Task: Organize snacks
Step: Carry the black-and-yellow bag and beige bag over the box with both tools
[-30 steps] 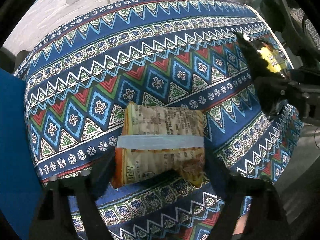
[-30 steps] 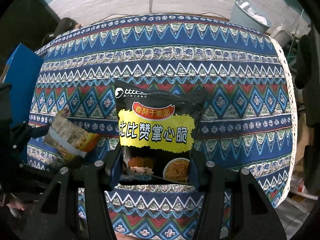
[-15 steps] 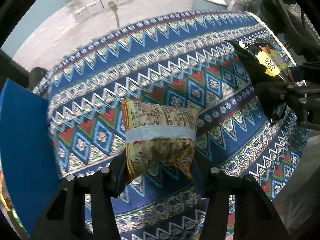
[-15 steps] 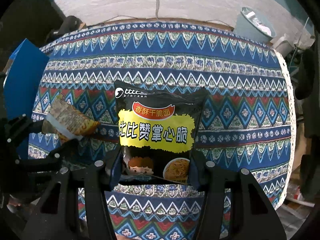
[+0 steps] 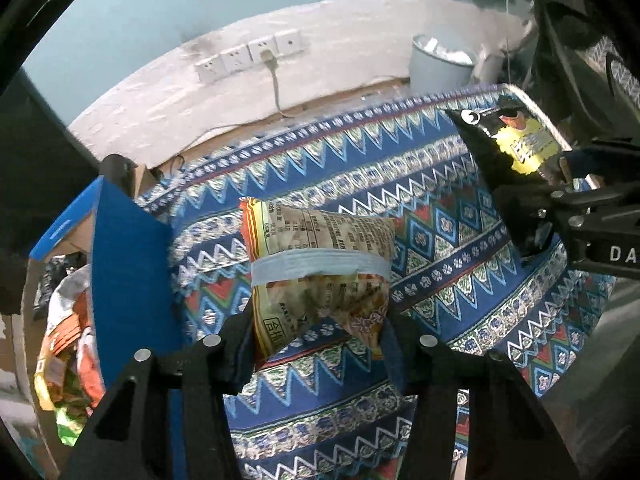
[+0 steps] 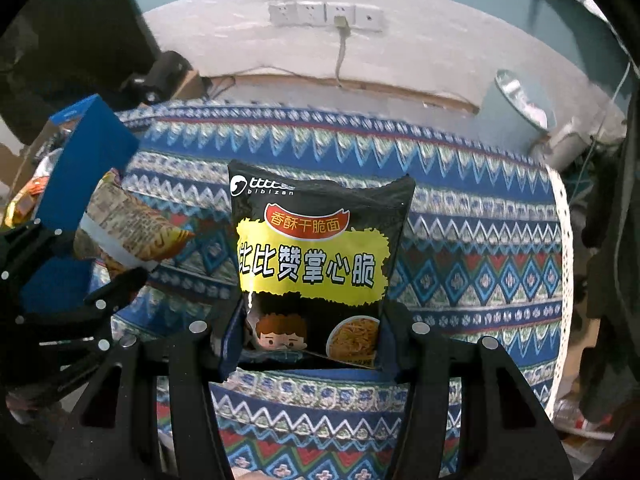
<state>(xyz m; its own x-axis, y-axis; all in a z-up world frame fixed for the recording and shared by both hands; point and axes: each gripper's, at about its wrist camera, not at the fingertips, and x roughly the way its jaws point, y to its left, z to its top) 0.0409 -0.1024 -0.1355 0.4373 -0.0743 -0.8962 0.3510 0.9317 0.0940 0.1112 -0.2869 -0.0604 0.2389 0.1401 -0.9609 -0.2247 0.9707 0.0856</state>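
Gripping a snack in each hand, I have both packets up off the cloth (image 5: 420, 184). My left gripper (image 5: 318, 344) has just closed, and its pads now pinch the lower end of the orange packet (image 5: 316, 264), which stands above the jaws with its printed back and pale seam strip facing the camera. My right gripper (image 6: 310, 344) is clamped on the bottom of the black packet (image 6: 316, 248), which stands upright between the fingers, yellow label and cartoon face toward the lens. From the left wrist view the black packet (image 5: 508, 144) shows over the cloth's right edge, held in the right gripper (image 5: 536, 216). From the right wrist view the orange packet (image 6: 128, 228) hangs over the cloth's left edge, in the left gripper (image 6: 100, 264). Just beyond that left edge stands the blue box (image 5: 124, 276), open-topped, with other snack packets (image 5: 68, 344) inside. Behind the cloth's far edge are wall sockets (image 6: 324, 14) and a grey bin (image 5: 440, 60).
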